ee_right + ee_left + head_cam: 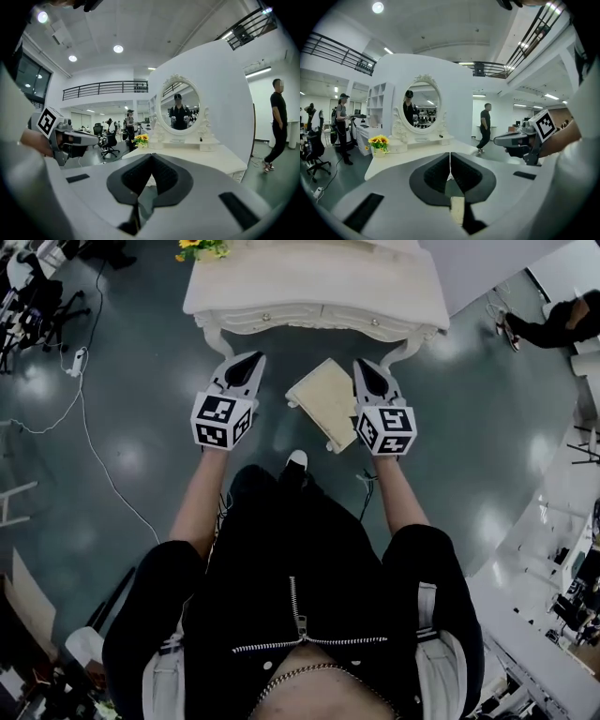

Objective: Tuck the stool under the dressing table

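The white dressing table stands at the top of the head view, with an oval mirror and yellow flowers on it. The cream-cushioned stool sits on the floor just in front of the table, turned at an angle, between my two grippers. My left gripper is to the stool's left, shut and holding nothing. My right gripper overlaps the stool's right edge; whether it touches I cannot tell. It is shut and holds nothing. Both point toward the table front. A sliver of the stool shows below the left jaws.
A white cable and a power strip lie on the floor at the left. A seated person's legs are at the upper right. White desks line the right side. People stand and walk beyond the table.
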